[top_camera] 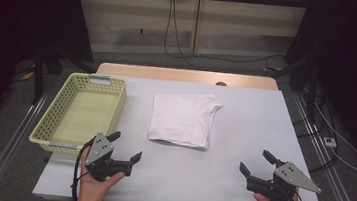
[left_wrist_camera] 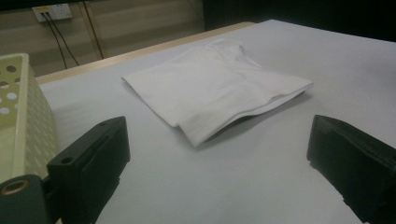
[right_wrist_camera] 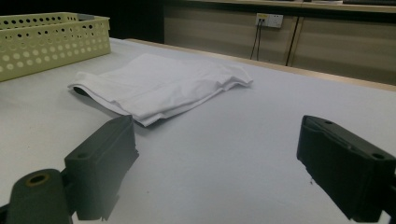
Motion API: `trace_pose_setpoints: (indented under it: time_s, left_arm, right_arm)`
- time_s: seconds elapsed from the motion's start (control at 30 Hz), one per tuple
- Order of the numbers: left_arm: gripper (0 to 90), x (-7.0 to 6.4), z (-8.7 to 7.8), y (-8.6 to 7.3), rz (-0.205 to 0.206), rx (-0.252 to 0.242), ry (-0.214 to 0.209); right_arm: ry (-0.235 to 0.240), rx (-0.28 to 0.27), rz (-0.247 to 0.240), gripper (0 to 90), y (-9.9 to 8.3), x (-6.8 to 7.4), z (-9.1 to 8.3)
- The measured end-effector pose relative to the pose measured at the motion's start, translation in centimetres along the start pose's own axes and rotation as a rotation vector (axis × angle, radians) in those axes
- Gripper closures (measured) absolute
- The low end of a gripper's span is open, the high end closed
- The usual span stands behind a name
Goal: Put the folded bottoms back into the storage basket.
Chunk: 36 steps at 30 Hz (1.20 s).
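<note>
So the folded white t-shirt (top_camera: 183, 118) is laid flat near the middle of the table (top_camera: 243, 137), just to the right of the yellow basket (top_camera: 80, 113), with a bare strip of tabletop left between the two. Both tools are parked at the near edge, well short of the shirt: the left gripper (top_camera: 124, 147) is held in front of the shirt's near-left corner, the right gripper (top_camera: 256, 163) farther off, out past the near-right corner. Both are spread wide open and nothing is gripped, which is backed up by each gripper view, where bare table is seen between the jaws. The shirt's long axis is run front to back, roughly parallel to the basket's long side; the folded thick edge is turned toward the near side, and the sleeve is stuck out at the far-right corner. The left gripper is judged the nearer one, so the near fold would probably be reached from there first.
</note>
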<state>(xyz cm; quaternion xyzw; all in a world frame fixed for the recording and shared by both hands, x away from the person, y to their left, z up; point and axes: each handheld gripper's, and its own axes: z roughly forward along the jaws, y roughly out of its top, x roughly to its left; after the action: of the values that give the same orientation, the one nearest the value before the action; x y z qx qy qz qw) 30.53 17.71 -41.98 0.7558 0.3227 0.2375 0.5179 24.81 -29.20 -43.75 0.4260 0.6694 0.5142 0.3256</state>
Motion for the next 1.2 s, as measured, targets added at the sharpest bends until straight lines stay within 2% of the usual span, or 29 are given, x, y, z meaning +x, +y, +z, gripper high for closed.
trace_pose_setpoints:
  time_s: [0.1, 0.23, 0.53, 0.7, 0.8, 1.03, 1.2]
  left_arm:
    - [6.0, 0.0, 0.2, 0.0, 0.004, 0.008, 0.001]
    - [6.0, -0.1, 0.6, 0.0, -0.010, 0.022, -0.013]
    - [6.1, -0.5, 1.2, 0.4, 0.007, 0.048, -0.018]
    - [6.0, -0.5, 1.6, 0.6, -0.009, 0.064, -0.025]
    - [6.0, -0.5, 1.9, 0.7, -0.002, 0.068, -0.024]
    - [6.0, -0.6, 3.4, 1.5, 0.007, 0.108, -0.047]
    - [6.0, -0.2, 4.1, 2.2, -0.013, 0.111, -0.064]
  right_arm:
    - [0.003, 0.006, 0.003, 11.2, 0.0, -0.1, 0.1]
    - [0.009, 0.011, 0.005, 10.5, -0.1, -0.1, 0.2]
    - [0.023, 0.022, 0.008, 10.5, -0.1, -0.1, 0.3]
    - [0.026, 0.030, 0.000, 10.5, -0.1, 0.0, 0.4]
    - [0.031, 0.029, -0.003, 10.5, -0.1, 0.0, 0.4]
    - [0.048, 0.041, 0.000, 10.9, -0.1, 0.1, 0.7]
    - [0.040, 0.042, -0.008, 11.0, 0.0, 0.3, 0.7]
